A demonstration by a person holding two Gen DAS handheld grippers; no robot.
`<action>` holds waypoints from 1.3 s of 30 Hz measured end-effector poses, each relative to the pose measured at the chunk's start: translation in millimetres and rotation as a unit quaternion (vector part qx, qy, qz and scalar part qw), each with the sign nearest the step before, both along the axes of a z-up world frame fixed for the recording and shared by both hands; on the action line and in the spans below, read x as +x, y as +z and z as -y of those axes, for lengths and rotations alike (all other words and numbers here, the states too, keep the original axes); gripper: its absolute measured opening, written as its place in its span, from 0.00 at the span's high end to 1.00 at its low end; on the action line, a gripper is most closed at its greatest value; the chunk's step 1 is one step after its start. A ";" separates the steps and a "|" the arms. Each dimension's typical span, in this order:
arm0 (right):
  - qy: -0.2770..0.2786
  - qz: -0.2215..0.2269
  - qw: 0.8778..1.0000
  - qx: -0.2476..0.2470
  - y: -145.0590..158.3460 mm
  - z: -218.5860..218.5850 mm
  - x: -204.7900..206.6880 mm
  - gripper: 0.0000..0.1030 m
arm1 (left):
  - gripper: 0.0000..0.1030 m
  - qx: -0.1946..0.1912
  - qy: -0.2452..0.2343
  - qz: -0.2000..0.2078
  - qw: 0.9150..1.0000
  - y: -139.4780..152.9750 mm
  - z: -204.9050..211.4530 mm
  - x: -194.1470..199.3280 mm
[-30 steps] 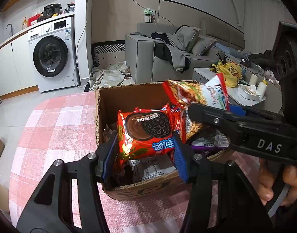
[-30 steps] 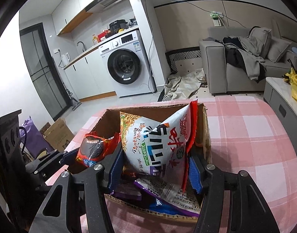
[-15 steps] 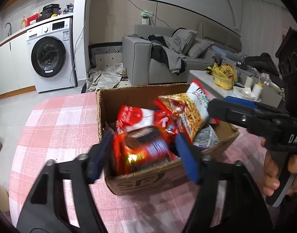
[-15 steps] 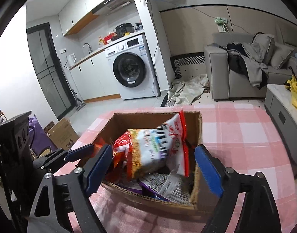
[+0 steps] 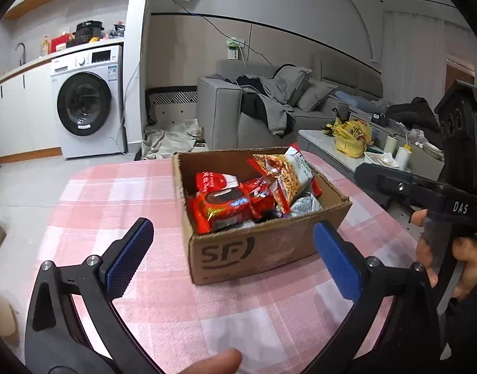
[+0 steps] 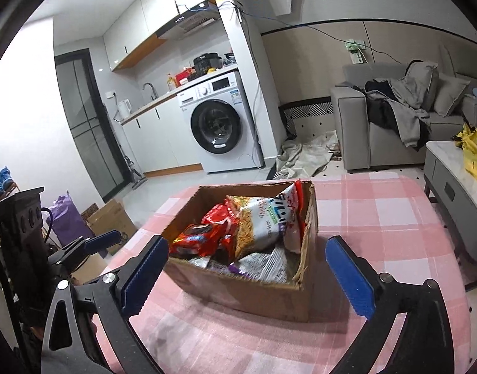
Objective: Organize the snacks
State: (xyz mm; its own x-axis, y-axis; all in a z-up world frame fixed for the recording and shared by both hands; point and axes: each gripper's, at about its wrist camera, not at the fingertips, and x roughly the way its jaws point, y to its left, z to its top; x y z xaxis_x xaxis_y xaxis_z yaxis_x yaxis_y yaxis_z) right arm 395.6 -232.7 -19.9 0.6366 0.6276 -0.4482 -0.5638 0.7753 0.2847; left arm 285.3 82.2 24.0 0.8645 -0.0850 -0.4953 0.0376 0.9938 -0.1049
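A cardboard box [image 5: 263,249] marked SF stands on the pink checked tablecloth [image 5: 120,187] and holds several snack packs. A red cookie pack [image 5: 221,208] lies at its front left, and an orange-and-white noodle snack bag [image 5: 285,177] leans at the back right. The box also shows in the right wrist view [image 6: 254,296], with the red pack [image 6: 201,237] and the noodle bag [image 6: 263,227]. My left gripper [image 5: 232,258] is open and empty, pulled back in front of the box. My right gripper [image 6: 244,277] is open and empty, also short of the box.
The right gripper's body [image 5: 425,196] and the hand holding it show at the right of the left wrist view. A low table [image 6: 456,180] with a yellow bag stands beyond the table's right edge. A washing machine [image 5: 85,103] and sofa [image 5: 269,109] stand behind.
Both grippers opened, let go of the red cookie pack and the noodle bag into the box, and drew back from it.
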 end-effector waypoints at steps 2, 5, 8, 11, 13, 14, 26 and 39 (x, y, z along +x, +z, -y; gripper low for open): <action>-0.002 0.007 1.000 0.001 -1.7 2.4 -9.2 0.00 | 0.01 0.010 0.013 0.007 1.000 -0.4 0.2 -12.4; 0.004 0.021 1.000 -0.001 -6.0 2.1 -22.2 0.00 | 0.01 0.014 0.018 0.016 1.000 -1.4 -1.5 -26.8; -0.001 0.049 0.999 -0.010 -12.3 3.0 -40.9 0.00 | 0.01 0.015 0.021 0.020 0.999 -5.5 -2.3 -38.6; 0.005 0.066 0.998 -0.005 -19.3 5.7 -56.0 0.00 | 0.01 0.013 0.023 0.025 0.999 -10.2 -4.3 -48.4; 0.007 0.077 0.997 -0.003 -23.2 7.1 -63.4 0.00 | 0.01 0.010 0.024 0.026 0.999 -14.9 -6.3 -53.0; 0.008 0.082 0.997 -0.001 -26.0 7.8 -66.4 0.00 | 0.01 0.009 0.027 0.026 0.999 -15.8 -6.5 -51.6; -0.005 0.129 0.992 0.000 -49.2 7.0 -78.3 0.00 | 0.01 0.006 0.066 0.045 0.997 -36.9 -8.7 -40.5; -0.011 0.143 0.990 -0.007 -52.7 3.9 -74.5 0.00 | 0.01 0.025 0.078 0.076 0.994 -39.6 -0.7 -39.2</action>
